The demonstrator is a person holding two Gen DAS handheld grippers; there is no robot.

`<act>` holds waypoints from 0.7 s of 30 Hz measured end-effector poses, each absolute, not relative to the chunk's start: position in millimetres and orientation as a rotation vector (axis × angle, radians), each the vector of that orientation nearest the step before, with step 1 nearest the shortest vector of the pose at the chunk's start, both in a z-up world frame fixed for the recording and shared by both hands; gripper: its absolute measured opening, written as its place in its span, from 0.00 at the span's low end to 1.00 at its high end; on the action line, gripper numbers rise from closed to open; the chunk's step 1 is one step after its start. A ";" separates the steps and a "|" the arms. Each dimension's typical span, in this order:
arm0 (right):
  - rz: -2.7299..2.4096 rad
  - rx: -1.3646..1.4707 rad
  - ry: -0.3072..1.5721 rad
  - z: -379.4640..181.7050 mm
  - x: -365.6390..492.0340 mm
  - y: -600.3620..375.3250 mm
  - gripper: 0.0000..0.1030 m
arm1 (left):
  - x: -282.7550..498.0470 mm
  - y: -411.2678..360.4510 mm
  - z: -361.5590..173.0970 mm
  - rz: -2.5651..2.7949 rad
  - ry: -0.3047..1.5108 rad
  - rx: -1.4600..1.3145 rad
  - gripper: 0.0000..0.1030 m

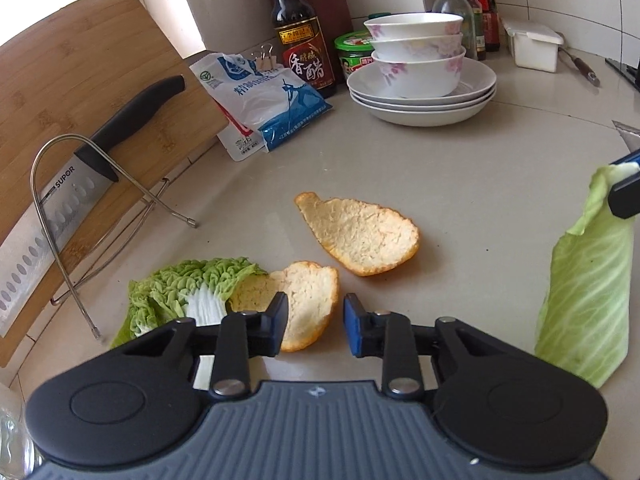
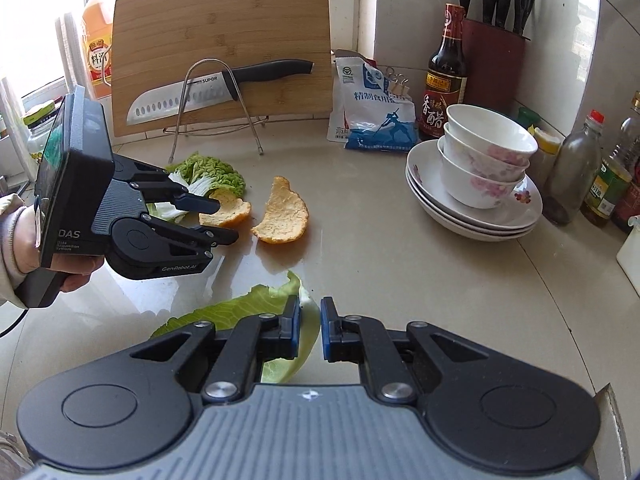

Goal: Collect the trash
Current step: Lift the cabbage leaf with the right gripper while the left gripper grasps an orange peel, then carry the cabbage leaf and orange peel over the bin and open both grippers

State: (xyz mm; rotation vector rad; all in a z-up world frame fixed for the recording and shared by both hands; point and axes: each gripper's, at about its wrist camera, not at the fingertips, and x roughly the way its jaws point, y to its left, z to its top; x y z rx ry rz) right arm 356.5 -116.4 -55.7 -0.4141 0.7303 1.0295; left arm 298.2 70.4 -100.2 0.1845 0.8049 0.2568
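Note:
Two orange peels lie inner side up on the beige counter (image 1: 460, 184). The nearer peel (image 1: 310, 300) sits between the fingers of my left gripper (image 1: 316, 320), which is open; its right pad stands clear of the peel. From the right wrist view, the left gripper (image 2: 226, 220) straddles that peel (image 2: 234, 210). The other peel (image 1: 364, 236) lies just beyond. A crinkled napa cabbage leaf (image 1: 180, 292) lies left of the peels. My right gripper (image 2: 311, 326) is shut on the stem of a pale green cabbage leaf (image 2: 240, 308), which hangs from it (image 1: 588, 300).
A wooden cutting board (image 2: 220, 32) and a knife (image 2: 192, 96) lean in a wire rack at the back. A salt bag (image 2: 376, 112), a vinegar bottle (image 2: 444, 76), stacked bowls on plates (image 2: 480, 160), oil bottles (image 2: 572, 168) and a knife block (image 2: 496, 56) line the back and right.

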 end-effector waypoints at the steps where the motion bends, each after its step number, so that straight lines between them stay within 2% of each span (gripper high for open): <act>1: 1.030 -0.413 0.732 -56.2 356.8 -116.3 0.12 | 298.1 70.6 -100.8 0.256 0.804 0.189 0.21; 3: 1.027 -0.410 0.737 -56.9 357.3 -115.9 0.12 | 297.3 71.5 -101.3 0.250 0.804 0.186 0.12; 7: 1.029 -0.403 0.739 -56.8 356.5 -115.6 0.12 | 294.7 71.5 -100.1 0.245 0.798 0.196 0.05; 21: 1.024 -0.378 0.740 -46.8 349.4 -131.8 0.12 | 267.8 61.1 -66.4 0.119 0.806 0.204 0.03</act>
